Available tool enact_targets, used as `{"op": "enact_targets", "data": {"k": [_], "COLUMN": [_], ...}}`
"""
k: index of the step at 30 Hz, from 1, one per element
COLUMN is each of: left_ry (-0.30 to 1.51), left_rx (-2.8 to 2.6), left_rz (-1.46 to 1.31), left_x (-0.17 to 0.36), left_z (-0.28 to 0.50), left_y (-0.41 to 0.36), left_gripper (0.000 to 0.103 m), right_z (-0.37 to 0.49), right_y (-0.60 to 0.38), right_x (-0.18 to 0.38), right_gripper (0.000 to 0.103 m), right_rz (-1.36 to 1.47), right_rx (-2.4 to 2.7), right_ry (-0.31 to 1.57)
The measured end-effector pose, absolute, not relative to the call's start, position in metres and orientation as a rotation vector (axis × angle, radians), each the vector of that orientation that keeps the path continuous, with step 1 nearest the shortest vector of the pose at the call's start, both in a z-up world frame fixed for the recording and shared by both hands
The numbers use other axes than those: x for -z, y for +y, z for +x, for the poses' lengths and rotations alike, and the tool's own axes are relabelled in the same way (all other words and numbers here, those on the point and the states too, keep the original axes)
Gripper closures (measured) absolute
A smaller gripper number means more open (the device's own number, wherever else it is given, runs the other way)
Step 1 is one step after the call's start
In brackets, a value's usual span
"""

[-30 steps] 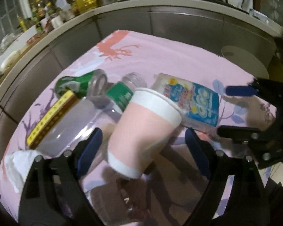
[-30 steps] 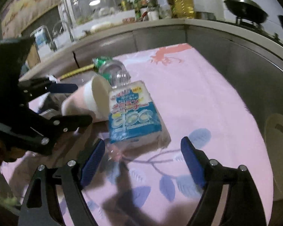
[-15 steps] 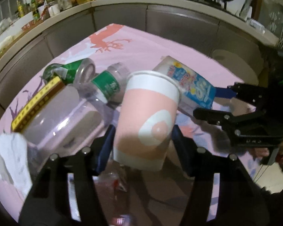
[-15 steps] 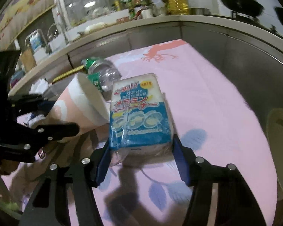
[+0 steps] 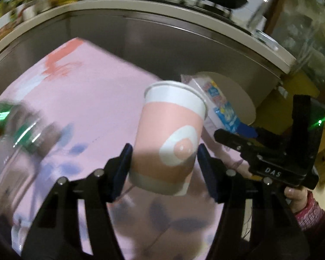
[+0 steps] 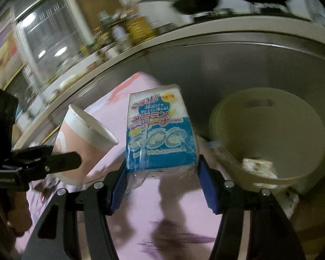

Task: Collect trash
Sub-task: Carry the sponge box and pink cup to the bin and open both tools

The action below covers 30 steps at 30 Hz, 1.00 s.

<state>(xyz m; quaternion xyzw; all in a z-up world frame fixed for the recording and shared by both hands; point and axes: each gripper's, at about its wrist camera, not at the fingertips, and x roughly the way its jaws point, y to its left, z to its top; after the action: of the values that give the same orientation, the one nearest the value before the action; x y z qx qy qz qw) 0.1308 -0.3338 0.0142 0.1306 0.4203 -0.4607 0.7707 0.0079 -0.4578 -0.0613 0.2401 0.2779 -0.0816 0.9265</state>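
Observation:
My left gripper [image 5: 164,169] is shut on a pink-and-white paper cup [image 5: 171,136] and holds it above the pink tablecloth [image 5: 93,99]. The cup also shows in the right wrist view [image 6: 82,143]. My right gripper [image 6: 162,186] is shut on a blue-and-white sponge packet [image 6: 160,132], lifted off the cloth beside a cream trash bin [image 6: 270,134]. The packet [image 5: 221,106] and the bin [image 5: 238,99] show behind the cup in the left wrist view. A wrapper [image 6: 257,164] lies inside the bin.
A green can [image 5: 2,110] and a clear bottle with a green label [image 5: 30,134] lie blurred at the left on the cloth. Steel cabinet fronts [image 5: 162,43] run behind the table. Pans [image 6: 195,2] sit on the stove above.
Both grippers closed on their items, lifted them off the cloth and swung right toward the bin. The other trash slid to the left of the left wrist view.

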Motion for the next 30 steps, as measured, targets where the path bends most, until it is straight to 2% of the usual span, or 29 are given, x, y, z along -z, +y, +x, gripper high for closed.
{"op": "enact_targets", "data": {"k": [5, 7, 10, 11, 13, 14, 20, 25, 30], "left_ry": [0.935, 0.944, 0.936, 0.935, 0.954, 0.962, 0.977, 0.932, 0.891], "left_rx": [1.071, 1.085, 1.091, 1.090, 1.073, 1.055, 1.011, 0.962, 0.872], "left_rz": [0.324, 0.340, 0.367, 0.376, 0.410, 0.408, 0.346, 0.315, 0.290], "left_x": [-0.013, -0.010, -0.005, -0.003, 0.003, 0.006, 0.000, -0.009, -0.011], "left_z": [0.130, 0.131, 0.131, 0.130, 0.129, 0.130, 0.136, 0.125, 0.114], "left_y": [-0.412, -0.444, -0.484, -0.495, -0.517, -0.524, -0.510, -0.456, -0.380], "left_gripper": [0.044, 0.043, 0.042, 0.041, 0.029, 0.027, 0.027, 0.027, 0.027], "right_z": [-0.010, -0.015, -0.022, -0.025, -0.035, -0.039, -0.064, -0.072, -0.051], "right_y": [-0.516, -0.535, -0.555, -0.563, -0.571, -0.573, -0.578, -0.564, -0.538], "right_x": [0.075, 0.080, 0.087, 0.089, 0.091, 0.092, 0.089, 0.078, 0.067], "right_gripper": [0.044, 0.040, 0.029, 0.025, 0.024, 0.024, 0.023, 0.023, 0.023], "right_rz": [0.630, 0.684, 0.738, 0.756, 0.782, 0.791, 0.804, 0.795, 0.768], "right_rx": [0.283, 0.304, 0.350, 0.379, 0.427, 0.453, 0.480, 0.425, 0.311], "right_ry": [0.576, 0.564, 0.540, 0.530, 0.506, 0.500, 0.412, 0.362, 0.390]}}
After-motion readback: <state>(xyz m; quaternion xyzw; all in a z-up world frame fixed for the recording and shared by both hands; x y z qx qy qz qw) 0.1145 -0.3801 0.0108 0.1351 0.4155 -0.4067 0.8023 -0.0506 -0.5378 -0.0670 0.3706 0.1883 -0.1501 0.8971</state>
